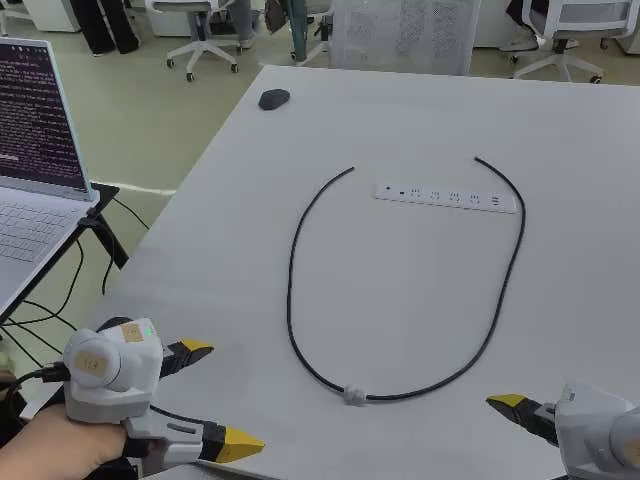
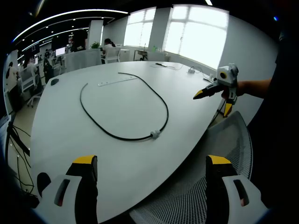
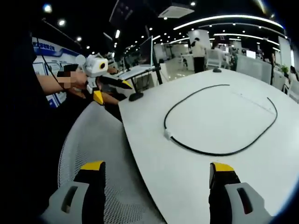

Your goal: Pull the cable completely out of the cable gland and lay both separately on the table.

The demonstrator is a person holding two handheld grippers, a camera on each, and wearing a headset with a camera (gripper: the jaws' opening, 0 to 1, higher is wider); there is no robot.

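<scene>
White and wide, the table (image 1: pixel 420 300) sits in a big office with rolling chairs (image 1: pixel 200 35) on the floor behind it. Far on the left, beside the table, an open laptop (image 1: pixel 30 150) shows a dark screen with lines of text. Below it, at the near left corner of the table, is the left gripper (image 1: pixel 230 393). Its jaws have yellow tips and are spread wide apart, with nothing between them. Up near the far edge of the table lies a small dark mouse (image 1: pixel 273 98).

Next comes the black cable (image 1: pixel 290 290). It lies flat on the table in one big loop. The loop is open at the far side, so its two ends do not meet. At the near side of the loop, the small grey cable gland (image 1: pixel 354 395) sits on the cable, and the cable goes right through it. Both grippers are well apart from it. A white power strip (image 1: pixel 447 197) lies between the two cable ends, and its right end is just beside the cable. At the near right is the right gripper (image 3: pixel 157 168). In the right gripper view its jaws are also spread wide and hold nothing.
</scene>
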